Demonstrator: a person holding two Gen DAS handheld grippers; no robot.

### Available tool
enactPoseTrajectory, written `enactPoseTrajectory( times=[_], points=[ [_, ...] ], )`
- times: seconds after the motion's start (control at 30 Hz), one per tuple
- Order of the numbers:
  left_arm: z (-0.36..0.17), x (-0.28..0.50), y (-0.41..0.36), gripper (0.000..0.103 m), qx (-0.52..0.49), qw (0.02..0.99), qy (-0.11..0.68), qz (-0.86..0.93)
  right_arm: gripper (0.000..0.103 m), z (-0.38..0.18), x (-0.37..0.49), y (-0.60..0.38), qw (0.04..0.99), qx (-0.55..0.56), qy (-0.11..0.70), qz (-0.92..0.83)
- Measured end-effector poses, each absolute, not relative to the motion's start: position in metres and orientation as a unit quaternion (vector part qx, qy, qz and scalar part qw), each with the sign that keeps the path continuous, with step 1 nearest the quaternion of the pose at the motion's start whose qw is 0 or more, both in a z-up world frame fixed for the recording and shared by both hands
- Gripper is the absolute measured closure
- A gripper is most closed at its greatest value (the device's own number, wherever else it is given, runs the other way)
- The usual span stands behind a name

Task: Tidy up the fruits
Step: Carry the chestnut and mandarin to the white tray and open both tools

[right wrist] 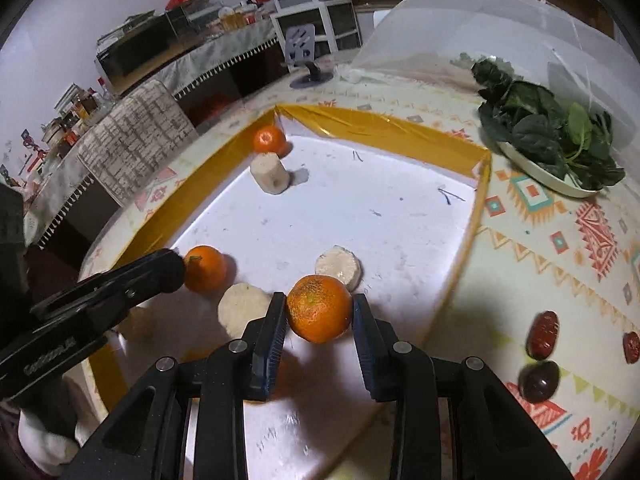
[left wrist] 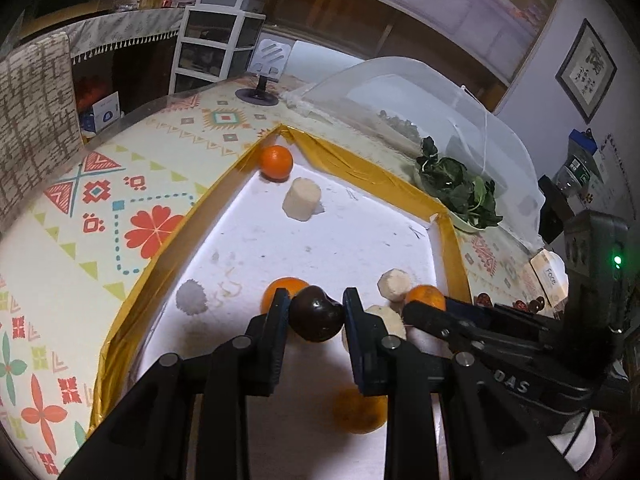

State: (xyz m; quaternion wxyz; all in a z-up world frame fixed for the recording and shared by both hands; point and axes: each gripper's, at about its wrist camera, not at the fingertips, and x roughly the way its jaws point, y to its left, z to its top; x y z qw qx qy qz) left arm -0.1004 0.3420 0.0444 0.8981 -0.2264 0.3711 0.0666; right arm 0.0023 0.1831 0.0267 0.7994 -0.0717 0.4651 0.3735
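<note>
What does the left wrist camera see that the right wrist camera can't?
Only the left wrist view shows the dark round fruit pinched in the left tongs, and a framed picture on the wall.

Only the right wrist view shows the orange pinched in the right tongs, plus two red dates and a dark fruit on the patterned cloth.

Both show the white tray with its gold rim, the far orange, pale peeled chunks and the plate of greens.

Orange mandarin (right wrist: 319,308), dark brown chestnut (left wrist: 316,314), white board (right wrist: 360,208) edged in gold tape (right wrist: 384,124), cream tablecloth (right wrist: 560,248) patterned in red and teal.
</note>
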Motion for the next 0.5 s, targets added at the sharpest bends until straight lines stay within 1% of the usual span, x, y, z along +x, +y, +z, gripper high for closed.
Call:
enactPoseTrajectory(
  times=[0.03, 0.13, 0.2, 0.3, 0.37, 0.4, 0.5],
  points=[
    [0.046, -0.102, 0.343, 0.078, -0.224, 0.899, 0.370, 0.068, 0.068, 0.027, 0.003, 0.185, 0.800, -0.074, 0.465, 0.372],
    [0.048, -0.105, 0.342, 0.072, -0.222, 0.898, 0.374, 0.067, 0.067, 0.024, 0.009, 0.190, 0.804, -0.080, 0.465, 0.363],
    [0.048, -0.107, 0.341, 0.058, -0.223, 0.897, 0.375, 0.068, 0.067, 0.024, 0.013, 0.193, 0.806, -0.080, 0.465, 0.359],
    [0.053, -0.114, 0.340, 0.053, -0.222, 0.898, 0.372, 0.073, 0.067, 0.024, 0.017, 0.191, 0.804, -0.068, 0.469, 0.358],
    [0.057, -0.118, 0.343, 0.039, -0.229, 0.898, 0.367, 0.079, 0.067, 0.029, 0.015, 0.186, 0.804, -0.054, 0.467, 0.364],
    [0.059, -0.119, 0.344, 0.034, -0.232, 0.898, 0.364, 0.083, 0.063, 0.031, 0.014, 0.184, 0.805, -0.049, 0.465, 0.366],
    [0.071, -0.128, 0.346, 0.026, -0.240, 0.902, 0.347, 0.095, 0.051, 0.045, 0.010, 0.174, 0.812, -0.032, 0.449, 0.371]
  ],
)
